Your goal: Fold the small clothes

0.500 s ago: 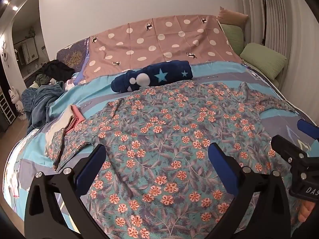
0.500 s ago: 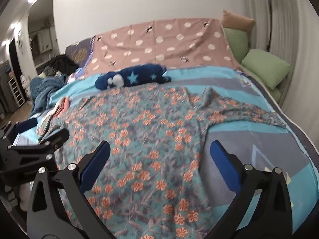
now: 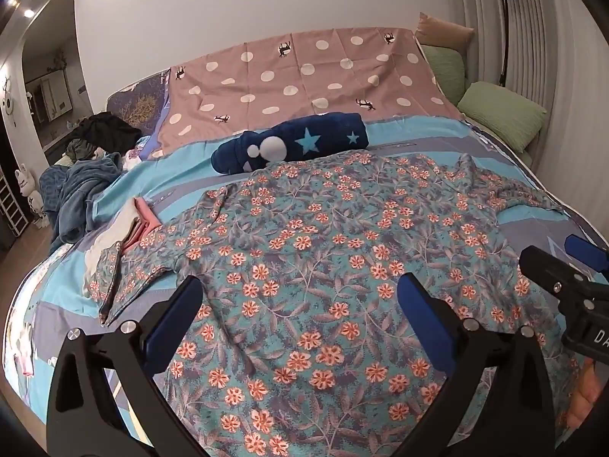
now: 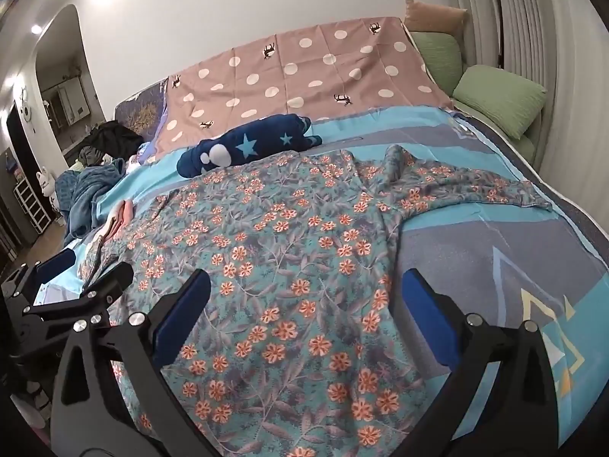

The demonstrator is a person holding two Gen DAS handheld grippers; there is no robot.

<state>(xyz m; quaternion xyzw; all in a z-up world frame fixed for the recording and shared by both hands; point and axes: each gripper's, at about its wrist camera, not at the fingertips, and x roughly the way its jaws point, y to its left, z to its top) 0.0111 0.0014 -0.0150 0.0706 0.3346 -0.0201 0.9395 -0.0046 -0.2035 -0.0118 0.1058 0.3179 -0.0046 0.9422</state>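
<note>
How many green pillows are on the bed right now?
2. One green pillow lies at the bed's far right corner; the other green pillow stands behind it, below a tan cushion. More may be hidden.

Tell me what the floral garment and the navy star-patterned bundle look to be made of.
Floral garment: thin woven cloth, probably cotton or rayon, matte; it lies flat with fine, soft wrinkles. Navy star-patterned bundle: plush fleece, seemingly; its surface looks fuzzy and thick, with rounded, puffy edges. The exact fibre of either cannot be told.
</note>
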